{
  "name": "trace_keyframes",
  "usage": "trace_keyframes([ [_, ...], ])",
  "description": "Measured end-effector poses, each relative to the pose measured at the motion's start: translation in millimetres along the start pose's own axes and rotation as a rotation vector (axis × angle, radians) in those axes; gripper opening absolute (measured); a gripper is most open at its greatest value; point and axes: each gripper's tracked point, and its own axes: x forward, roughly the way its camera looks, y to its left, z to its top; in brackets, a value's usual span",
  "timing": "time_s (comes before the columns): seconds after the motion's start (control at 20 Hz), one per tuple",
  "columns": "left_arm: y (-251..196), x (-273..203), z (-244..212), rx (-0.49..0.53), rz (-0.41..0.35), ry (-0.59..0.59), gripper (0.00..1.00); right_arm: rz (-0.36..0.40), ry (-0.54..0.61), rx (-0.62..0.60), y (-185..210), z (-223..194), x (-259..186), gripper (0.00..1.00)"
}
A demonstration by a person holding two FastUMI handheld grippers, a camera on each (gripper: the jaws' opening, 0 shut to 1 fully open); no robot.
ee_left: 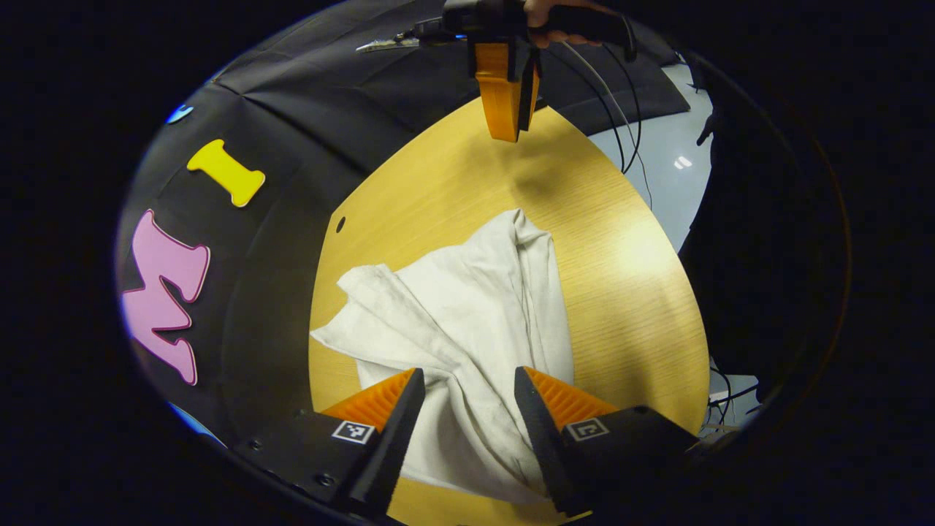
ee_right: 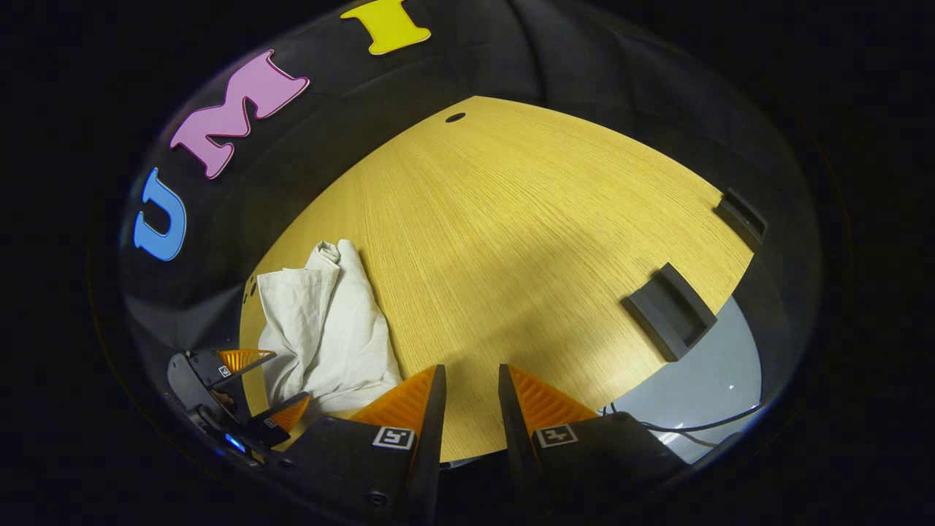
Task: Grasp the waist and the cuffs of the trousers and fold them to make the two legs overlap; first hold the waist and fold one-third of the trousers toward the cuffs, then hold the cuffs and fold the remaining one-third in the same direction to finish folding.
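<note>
White trousers [ee_left: 467, 307] lie crumpled in a heap on the wooden table [ee_left: 628, 292]. In the left gripper view my left gripper [ee_left: 467, 387] is open, its fingers either side of the near end of the cloth and not pressing on it. My right gripper [ee_left: 508, 117], held by a hand [ee_left: 544, 18], hovers over bare table beyond the far end of the trousers. In the right gripper view my right gripper [ee_right: 469, 383] has a narrow gap with nothing in it, over bare wood. The trousers [ee_right: 321, 329] lie to its left, with the left gripper [ee_right: 256, 387] open at their near edge.
Two dark grey brackets [ee_right: 668, 310] [ee_right: 741, 215] sit on the table's right edge in the right gripper view. A small hole [ee_right: 454, 117] marks the far side. Black cables [ee_left: 628, 109] hang past the table edge over the grey floor [ee_left: 672, 183].
</note>
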Motion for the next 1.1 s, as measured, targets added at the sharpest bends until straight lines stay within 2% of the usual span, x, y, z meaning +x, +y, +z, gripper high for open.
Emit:
trace_keyframes([
  [0.1,7,-10,1,-0.058,0.029,-0.014,0.9,0.015,-0.004,-0.009,8,2,0,0.45],
  [0.3,38,-27,-19,-0.309,0.107,-0.008,0.95,0.06,-0.019,-0.055,30,5,-1,0.45],
  [0.4,54,-34,-34,-0.451,0.146,0.005,0.96,0.083,-0.027,-0.085,42,5,-2,0.45],
  [0.45,61,-38,-41,-0.526,0.166,0.011,0.96,0.097,-0.034,-0.098,49,6,-2,0.53],
  [0.5,68,-41,-48,-0.605,0.187,0.014,0.96,0.111,-0.041,-0.115,57,7,-2,0.46],
  [0.65,82,-54,-71,-0.828,0.237,0.016,0.96,0.135,-0.049,-0.166,75,10,-3,0.53],
  [0.75,88,-63,-86,-0.942,0.272,0.012,0.96,0.16,-0.067,-0.199,92,15,-7,0.57],
  [0.8,90,-67,-91,-0.987,0.288,0.012,0.96,0.17,-0.082,-0.223,100,19,-9,0.53],
  [0.85,93,-70,-96,-1.029,0.307,0.008,0.97,0.179,-0.101,-0.256,109,23,-12,0.63],
  [1.05,102,-98,-100,-1.222,0.367,-0.047,0.98,0.193,-0.175,-0.421,140,35,-24,0.66],
  [1.1,104,-104,-96,-1.28,0.359,-0.079,0.98,0.203,-0.185,-0.447,149,35,-27,0.74],
])
